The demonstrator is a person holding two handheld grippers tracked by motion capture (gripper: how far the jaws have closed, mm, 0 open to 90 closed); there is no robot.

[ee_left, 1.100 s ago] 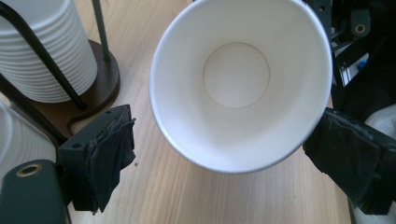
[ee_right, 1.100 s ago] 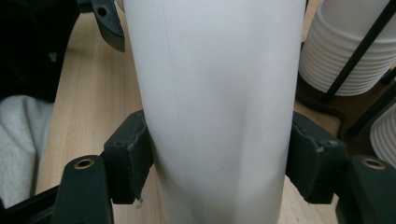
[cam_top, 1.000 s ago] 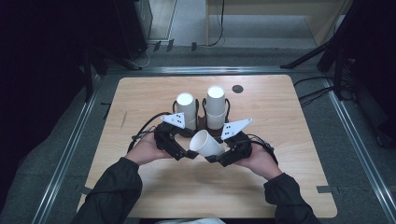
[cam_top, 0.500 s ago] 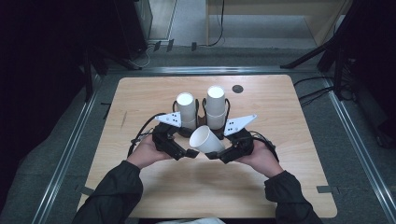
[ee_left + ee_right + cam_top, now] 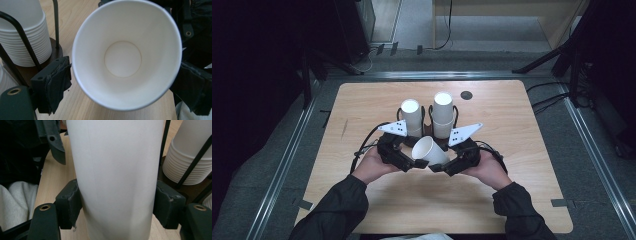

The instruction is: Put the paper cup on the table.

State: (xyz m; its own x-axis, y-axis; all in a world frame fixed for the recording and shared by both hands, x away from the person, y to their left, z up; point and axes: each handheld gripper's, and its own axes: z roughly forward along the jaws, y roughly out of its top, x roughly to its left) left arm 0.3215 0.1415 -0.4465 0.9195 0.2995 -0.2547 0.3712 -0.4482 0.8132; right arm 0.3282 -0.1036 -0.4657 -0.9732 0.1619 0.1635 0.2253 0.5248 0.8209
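A single white paper cup lies tilted between my two grippers above the table's middle, with its mouth turned to the left. My right gripper is shut on its lower body; in the right gripper view both pads press the cup wall. My left gripper faces the open mouth. In the left gripper view I look straight into the cup, and the pads lie against the rim on both sides.
Just behind the grippers, two stacks of white cups stand in black wire holders on a dark base. One stack is close beside my left jaw, the other beside my right jaw. A small dark disc lies on the wooden table.
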